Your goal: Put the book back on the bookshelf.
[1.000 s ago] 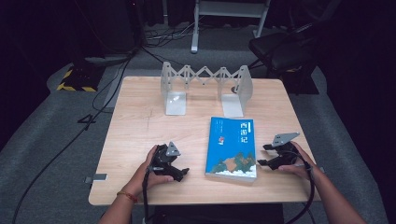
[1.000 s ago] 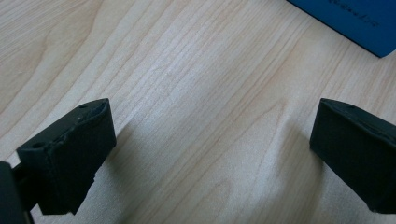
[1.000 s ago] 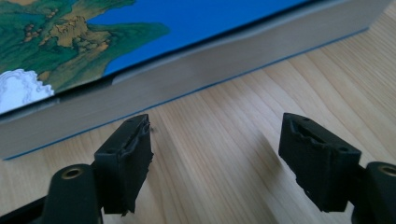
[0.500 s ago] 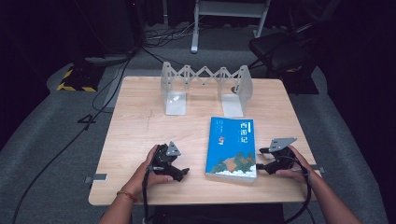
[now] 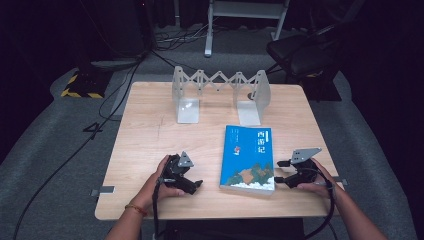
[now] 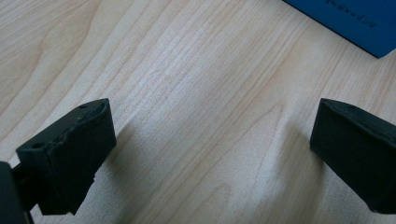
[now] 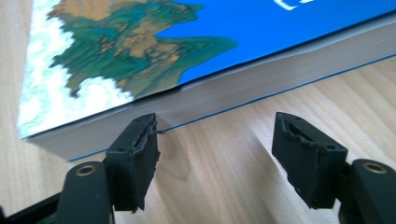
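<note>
Blue book [image 5: 248, 158] flat on wooden table [image 5: 150, 135]; bookend rack [image 5: 220, 95] empty.

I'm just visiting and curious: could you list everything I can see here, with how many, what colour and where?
Table: one, light wood, centre.
Book: one, blue cover with green and white art, flat on the table's near right part.
Bookend rack: one, grey, folding, standing at the table's far edge.
Chair: one, black, beyond the table's far right corner.
Cables: several, black, on the grey floor at left.
Striped block: one, yellow and black, on the floor, far left.
Left tool: one, black, jaws open, on the table left of the book.
Right tool: one, black, jaws open, just closing, at the book's right edge.
</note>
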Motion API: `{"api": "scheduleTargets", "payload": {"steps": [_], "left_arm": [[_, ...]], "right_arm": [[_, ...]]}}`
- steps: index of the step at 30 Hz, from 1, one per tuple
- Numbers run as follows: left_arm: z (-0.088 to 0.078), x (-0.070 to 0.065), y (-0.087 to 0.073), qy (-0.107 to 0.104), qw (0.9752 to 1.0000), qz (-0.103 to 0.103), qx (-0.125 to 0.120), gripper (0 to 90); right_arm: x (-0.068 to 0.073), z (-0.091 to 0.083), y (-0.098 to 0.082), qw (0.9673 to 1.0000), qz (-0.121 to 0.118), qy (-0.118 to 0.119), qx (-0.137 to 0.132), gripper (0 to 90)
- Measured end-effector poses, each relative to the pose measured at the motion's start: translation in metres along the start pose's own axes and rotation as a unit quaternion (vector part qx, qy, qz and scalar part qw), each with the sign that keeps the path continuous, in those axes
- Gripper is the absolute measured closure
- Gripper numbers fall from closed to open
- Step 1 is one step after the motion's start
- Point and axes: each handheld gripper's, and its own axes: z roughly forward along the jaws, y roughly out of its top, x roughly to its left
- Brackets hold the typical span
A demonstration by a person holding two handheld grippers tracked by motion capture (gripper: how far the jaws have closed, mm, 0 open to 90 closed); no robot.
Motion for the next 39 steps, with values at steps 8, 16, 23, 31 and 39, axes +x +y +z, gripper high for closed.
{"api": "scheduleTargets", "payload": {"steps": [8, 16, 23, 31, 39], "left_arm": [[0.0, 0.0, 0.0, 0.0, 1.0, 0.0, 0.0, 0.7], [0.0, 0.0, 0.0, 0.0, 1.0, 0.0, 0.0, 0.7], [0.0, 0.0, 0.0, 0.001, 1.0, -0.003, 0.0, 0.7], [-0.002, -0.016, 0.01, -0.01, 0.9998, 0.002, 0.017, 12.8], [-0.008, -0.048, 0.034, -0.047, 0.9976, 0.044, -0.028, 16.6]], "right_arm": [[0.008, 0.001, 0.001, 0.9995, -0.021, 0.01, 0.022, 30.1], [0.009, -0.004, 0.002, 0.9998, -0.017, 0.008, 0.003, 30.2], [0.009, -0.005, 0.003, 0.9998, -0.018, 0.007, 0.002, 31.2], [0.01, -0.008, 0.004, 0.9998, -0.009, 0.009, -0.013, 33.4], [0.012, -0.01, 0.004, 0.9998, -0.001, 0.014, -0.015, 38.3]]}}
